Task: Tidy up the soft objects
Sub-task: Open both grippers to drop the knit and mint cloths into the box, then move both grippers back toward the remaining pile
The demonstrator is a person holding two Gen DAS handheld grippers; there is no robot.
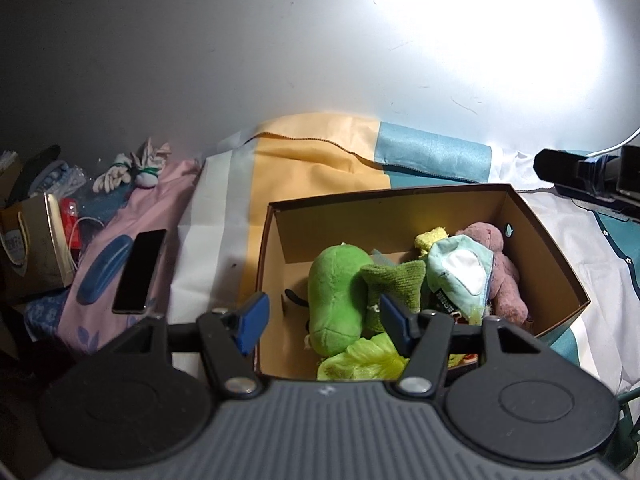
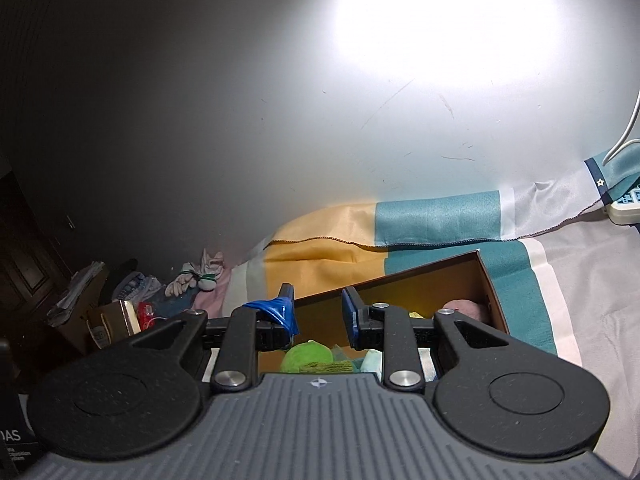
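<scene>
At the upper left of the left wrist view, a bundle of pale socks [image 1: 132, 168] lies on the pink bedding, well apart from the box; it looks light and limp, best pinched at the green band tying it. Lower down, the left tool [image 1: 320, 320] hangs released, nothing between its blue pads, above the near rim of the cardboard box [image 1: 392, 208]. Inside, from left to right, lie a green plush toy [image 1: 340, 300], a green knitted sock [image 1: 396, 280], a pale blue cap [image 1: 460, 268] and a pink plush toy [image 1: 504, 268]. All look light and squashy; the plush bodies offer the firmest hold. In the right wrist view, the right tool [image 2: 318, 316] is likewise released and empty.
</scene>
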